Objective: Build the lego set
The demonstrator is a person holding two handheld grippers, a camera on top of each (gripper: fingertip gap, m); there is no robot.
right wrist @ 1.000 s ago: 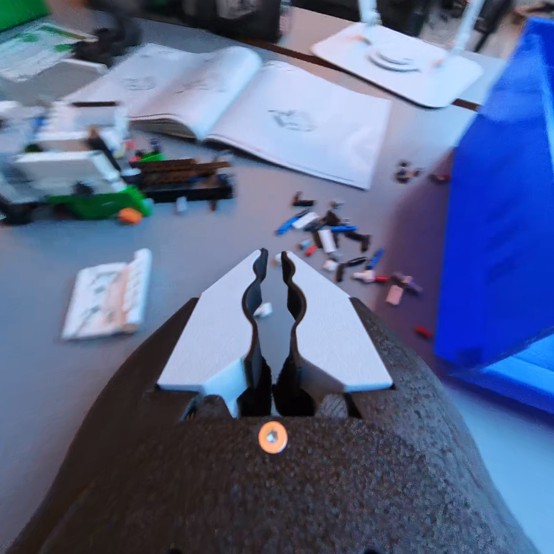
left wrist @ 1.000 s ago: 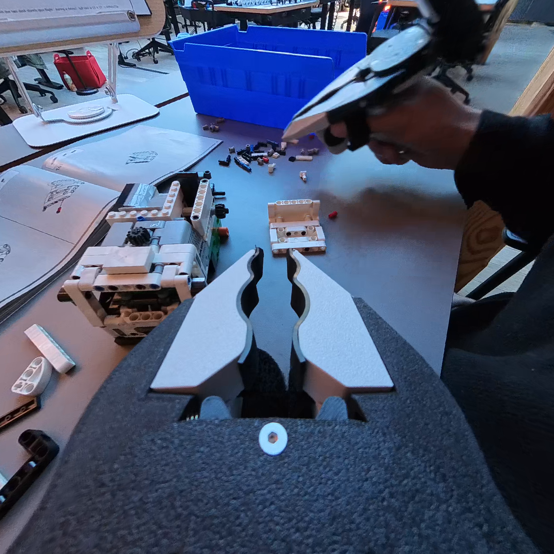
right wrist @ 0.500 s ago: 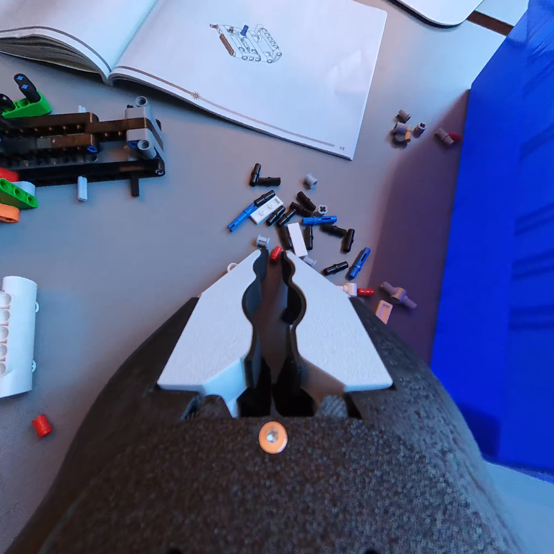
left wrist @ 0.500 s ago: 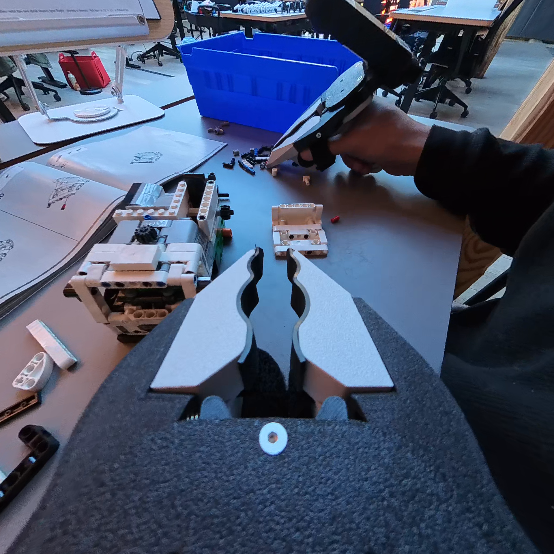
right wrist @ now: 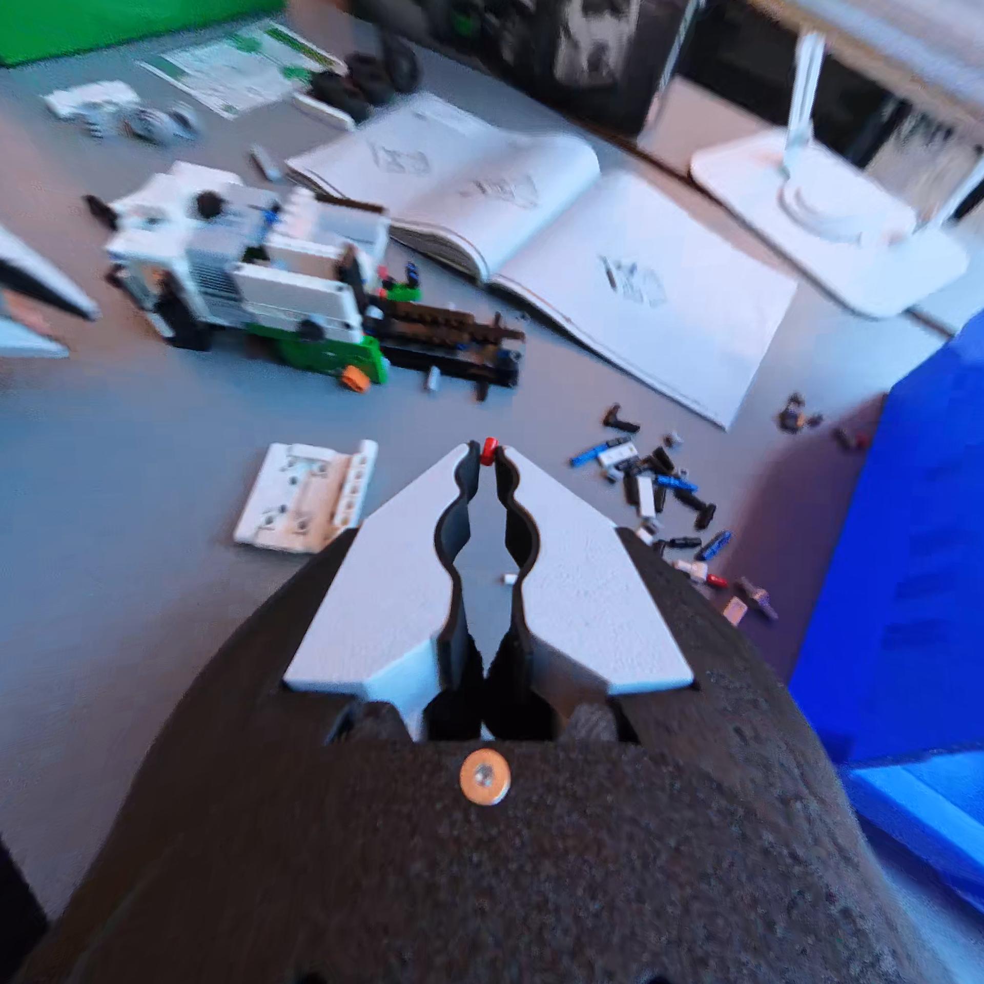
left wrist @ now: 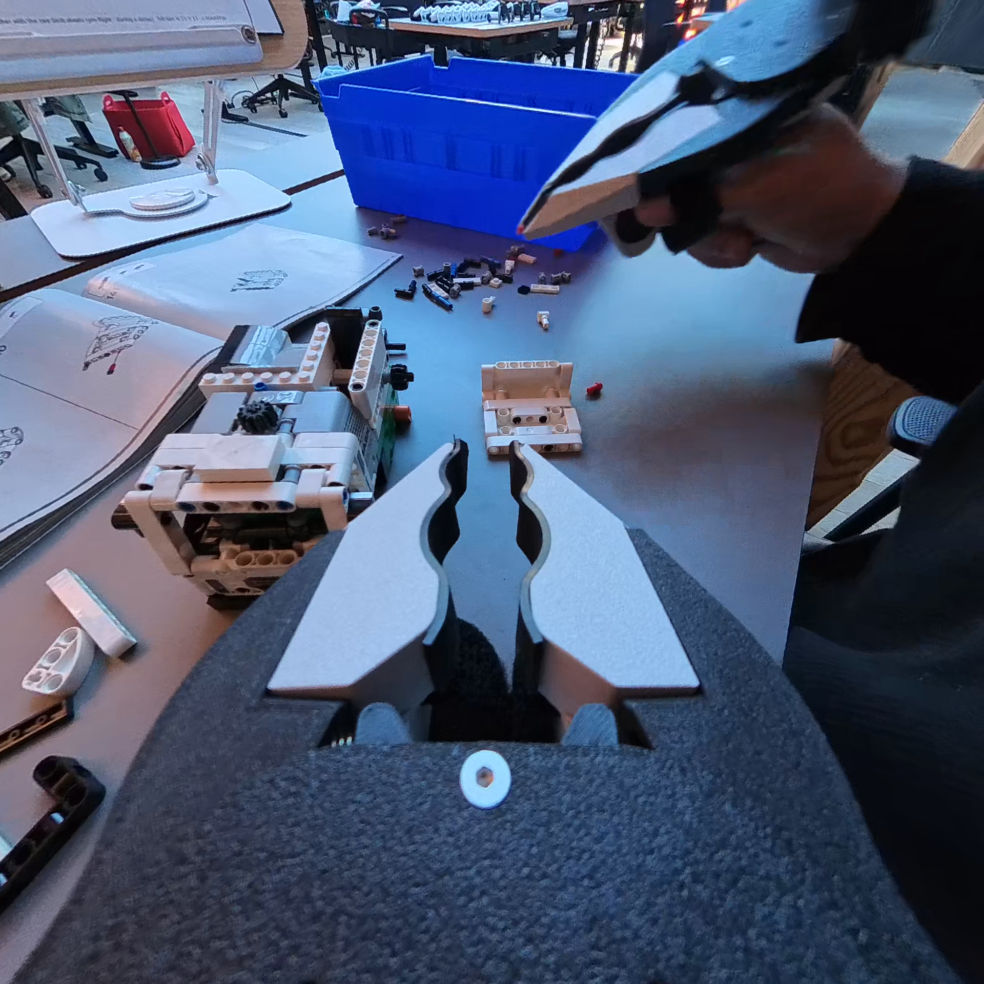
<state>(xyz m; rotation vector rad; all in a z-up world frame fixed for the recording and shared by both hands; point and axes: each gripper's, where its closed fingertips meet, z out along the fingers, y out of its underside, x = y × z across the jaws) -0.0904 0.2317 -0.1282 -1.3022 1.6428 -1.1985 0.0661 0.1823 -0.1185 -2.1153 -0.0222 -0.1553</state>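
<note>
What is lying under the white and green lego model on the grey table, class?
The lego model sits on the grey table; its far side meets the open instruction book, though whether it overlaps the pages is unclear. The model's body hides whatever lies directly beneath it.

On the table [left wrist: 665,452]: half-built lego model [left wrist: 266,452] left, instruction book [left wrist: 133,330] behind it, small panel assembly [left wrist: 530,407] right of the model, loose pins [left wrist: 468,279] beyond, bin [left wrist: 458,144] farthest back.
</note>
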